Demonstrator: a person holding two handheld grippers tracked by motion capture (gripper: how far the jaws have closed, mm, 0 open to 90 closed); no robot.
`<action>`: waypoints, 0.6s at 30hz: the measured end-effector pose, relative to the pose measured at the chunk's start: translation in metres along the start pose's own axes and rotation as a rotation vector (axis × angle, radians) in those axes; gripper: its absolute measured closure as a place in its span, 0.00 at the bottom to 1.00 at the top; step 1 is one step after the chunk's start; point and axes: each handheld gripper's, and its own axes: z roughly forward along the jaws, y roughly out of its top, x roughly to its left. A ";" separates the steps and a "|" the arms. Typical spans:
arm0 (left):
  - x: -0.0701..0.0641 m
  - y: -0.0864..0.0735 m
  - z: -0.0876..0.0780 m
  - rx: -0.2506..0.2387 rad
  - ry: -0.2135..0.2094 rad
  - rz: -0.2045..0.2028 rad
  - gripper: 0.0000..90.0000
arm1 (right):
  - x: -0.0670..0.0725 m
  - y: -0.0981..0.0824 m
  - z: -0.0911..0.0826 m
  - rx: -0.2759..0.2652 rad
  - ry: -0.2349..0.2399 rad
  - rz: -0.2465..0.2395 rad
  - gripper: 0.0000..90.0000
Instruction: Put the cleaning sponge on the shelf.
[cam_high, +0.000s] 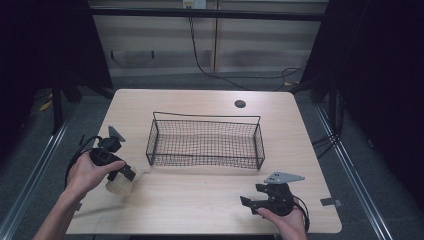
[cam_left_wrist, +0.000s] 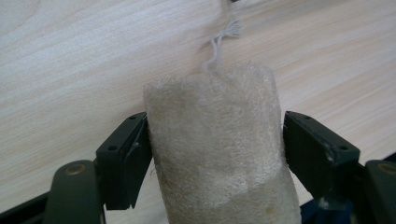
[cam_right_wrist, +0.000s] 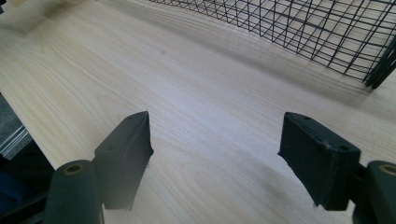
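A pale, fibrous loofah-like cylinder with a loose string at its far end lies on the wooden table near the left front, pale and rounded in the high view. My left gripper straddles it: in the left gripper view the jaws stand wide on either side, the left jaw touching and the right one a hair off. My right gripper rests low at the front right, open with bare table between its jaws.
A black wire basket with nothing in it stands mid-table, its corner in the right gripper view. A round cable hole sits at the back. Table edges are close to both hands.
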 end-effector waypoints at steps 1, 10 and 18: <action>0.000 -0.001 -0.004 -0.004 -0.012 0.009 0.29 | 0.000 0.000 0.000 0.000 0.000 0.001 0.28; 0.000 -0.008 -0.026 -0.041 -0.062 0.045 0.29 | 0.000 0.000 0.000 0.001 0.001 0.003 0.28; -0.004 -0.011 -0.043 -0.060 -0.110 0.082 0.29 | 0.000 0.000 0.000 0.002 0.004 0.001 0.28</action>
